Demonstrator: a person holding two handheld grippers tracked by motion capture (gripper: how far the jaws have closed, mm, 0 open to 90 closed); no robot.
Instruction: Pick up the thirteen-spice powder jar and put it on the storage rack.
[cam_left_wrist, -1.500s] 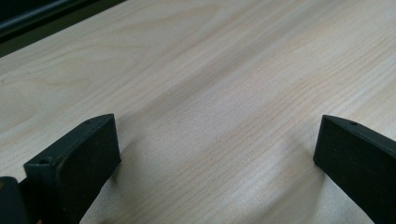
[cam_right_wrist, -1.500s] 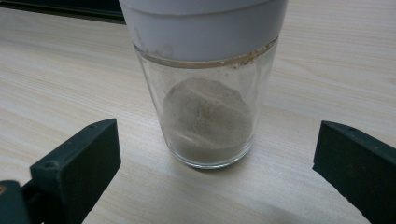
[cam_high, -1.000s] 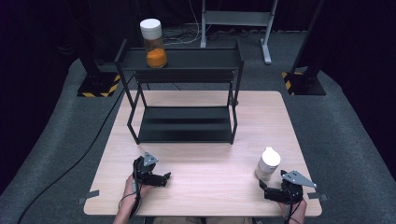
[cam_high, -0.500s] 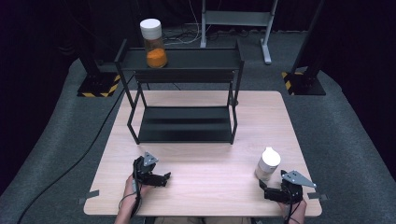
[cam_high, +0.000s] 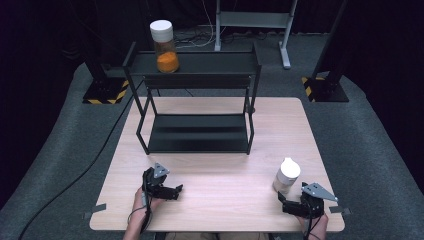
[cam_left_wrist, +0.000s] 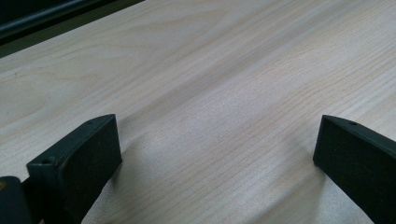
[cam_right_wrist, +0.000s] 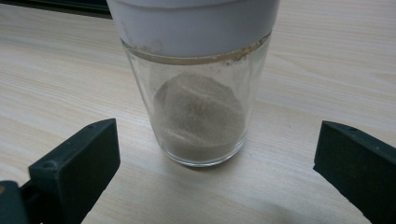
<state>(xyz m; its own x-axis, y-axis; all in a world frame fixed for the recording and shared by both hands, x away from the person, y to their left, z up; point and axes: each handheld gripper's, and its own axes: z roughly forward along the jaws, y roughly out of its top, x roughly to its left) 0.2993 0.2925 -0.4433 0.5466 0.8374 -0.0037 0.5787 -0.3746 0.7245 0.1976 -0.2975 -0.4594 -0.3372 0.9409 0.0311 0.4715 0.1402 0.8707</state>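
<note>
A glass jar (cam_high: 287, 175) with a white lid and pale beige powder stands upright on the wooden table (cam_high: 225, 170) at the front right. My right gripper (cam_high: 283, 203) rests just in front of it, open. In the right gripper view the jar (cam_right_wrist: 198, 93) stands ahead of the open right gripper (cam_right_wrist: 217, 158), beyond the tips of its spread jaws. My left gripper (cam_high: 172, 191) rests at the front left, open over bare wood, with nothing between the jaws of the left gripper (cam_left_wrist: 217, 154). A taller jar (cam_high: 164, 46) with orange powder and a white lid stands on the top shelf of the black rack (cam_high: 210, 64).
The black two-level metal rack occupies the table's far half; its lower shelf (cam_high: 200, 132) holds nothing. Black stands with yellow-striped bases (cam_high: 102, 95) and a cable (cam_high: 75, 180) lie on the grey floor around the table.
</note>
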